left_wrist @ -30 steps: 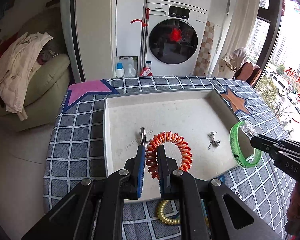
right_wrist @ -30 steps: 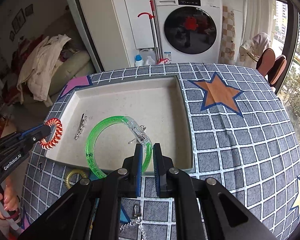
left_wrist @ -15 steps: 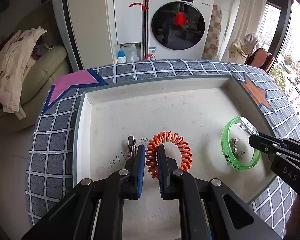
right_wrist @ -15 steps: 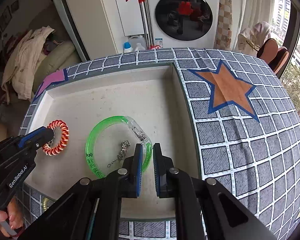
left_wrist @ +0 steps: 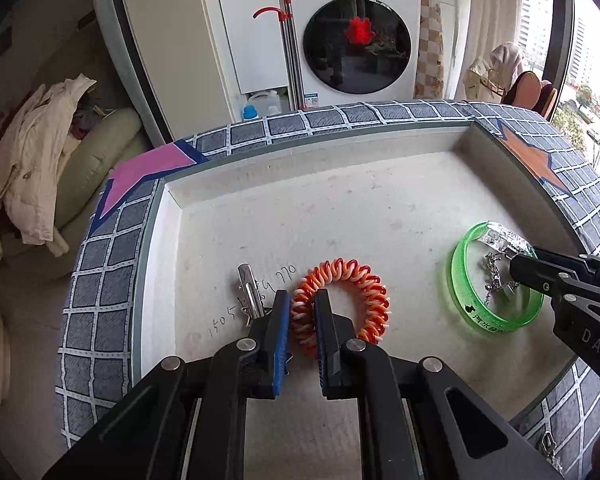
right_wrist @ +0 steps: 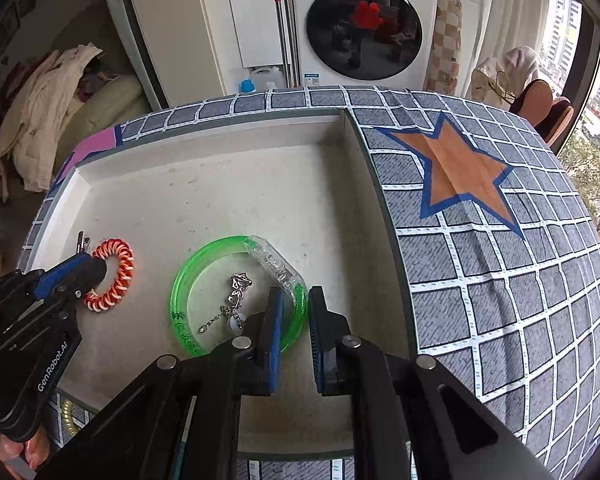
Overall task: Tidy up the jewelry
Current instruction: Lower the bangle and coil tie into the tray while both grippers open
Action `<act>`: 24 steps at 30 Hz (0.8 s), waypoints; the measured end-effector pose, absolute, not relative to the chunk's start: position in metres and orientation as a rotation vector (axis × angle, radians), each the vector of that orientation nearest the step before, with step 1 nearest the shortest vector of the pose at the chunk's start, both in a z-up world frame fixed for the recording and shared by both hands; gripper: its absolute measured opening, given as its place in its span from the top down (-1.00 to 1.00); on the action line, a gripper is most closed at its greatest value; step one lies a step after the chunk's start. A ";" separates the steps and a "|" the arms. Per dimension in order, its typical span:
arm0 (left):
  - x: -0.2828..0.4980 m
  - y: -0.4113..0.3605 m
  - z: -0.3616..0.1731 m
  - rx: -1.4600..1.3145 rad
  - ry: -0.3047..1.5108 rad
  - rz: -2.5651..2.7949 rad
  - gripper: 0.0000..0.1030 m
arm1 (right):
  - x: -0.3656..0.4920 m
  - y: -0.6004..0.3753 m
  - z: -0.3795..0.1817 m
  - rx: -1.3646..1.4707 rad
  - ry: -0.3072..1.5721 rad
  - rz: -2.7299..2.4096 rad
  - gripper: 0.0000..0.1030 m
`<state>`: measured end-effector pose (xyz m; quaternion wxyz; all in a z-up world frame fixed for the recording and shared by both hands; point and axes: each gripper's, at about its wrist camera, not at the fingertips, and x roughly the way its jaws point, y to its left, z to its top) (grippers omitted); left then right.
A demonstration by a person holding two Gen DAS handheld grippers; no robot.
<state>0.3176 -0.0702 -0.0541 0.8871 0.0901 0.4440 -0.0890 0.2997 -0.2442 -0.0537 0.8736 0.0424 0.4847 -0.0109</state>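
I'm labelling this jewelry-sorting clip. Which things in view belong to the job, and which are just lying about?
Part of the job:
- orange coil bracelet, clamped in left gripper
- green bangle, between the just-opening jaws of right gripper
- silver chain inside the bangle
- metal clip
- tray

Lying about:
- washing machine
- detergent bottle
- clothes pile

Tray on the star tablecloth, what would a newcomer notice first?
Two bright rings in the pale tray: an orange-and-white coil bracelet at its left, pinched by the left tongs, and a green bangle further right, encircling a small silver chain. The right tongs, just opened, straddle the bangle's rim.
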 end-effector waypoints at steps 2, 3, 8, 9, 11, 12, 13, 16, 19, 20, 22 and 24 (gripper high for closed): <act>0.317 -0.071 -0.053 0.199 0.920 -0.181 0.37 | 0.298 -0.244 -0.052 0.092 1.011 -0.016 0.08; 0.316 -0.071 -0.053 0.202 0.917 -0.179 0.37 | 0.295 -0.244 -0.050 0.096 1.002 -0.012 -0.07; 0.308 -0.070 -0.046 0.195 0.884 -0.171 0.37 | 0.283 -0.249 -0.040 0.163 0.956 0.013 -0.12; 0.307 -0.070 -0.045 0.192 0.878 -0.167 0.37 | 0.280 -0.250 -0.038 0.172 0.944 0.014 -0.14; 0.306 -0.069 -0.041 0.183 0.863 -0.160 0.37 | 0.275 -0.251 -0.033 0.182 0.928 0.012 -0.17; 0.306 -0.068 -0.039 0.179 0.856 -0.157 0.37 | 0.273 -0.252 -0.031 0.187 0.922 0.012 -0.19; 0.306 -0.068 -0.038 0.175 0.852 -0.153 0.37 | 0.271 -0.253 -0.029 0.193 0.917 0.011 -0.21; 0.307 -0.068 -0.035 0.165 0.852 -0.151 0.37 | 0.265 -0.253 -0.024 0.202 0.904 0.016 -0.24; 0.304 -0.066 -0.032 0.155 0.850 -0.153 0.37 | 0.259 -0.253 -0.019 0.206 0.895 0.020 -0.28; 0.303 -0.065 -0.030 0.151 0.847 -0.154 0.36 | 0.257 -0.252 -0.018 0.210 0.894 0.023 -0.28; 0.299 -0.061 -0.027 0.141 0.840 -0.155 0.36 | 0.253 -0.251 -0.016 0.217 0.889 0.027 -0.31; 0.294 -0.057 -0.023 0.132 0.834 -0.154 0.36 | 0.248 -0.250 -0.015 0.216 0.884 0.030 -0.35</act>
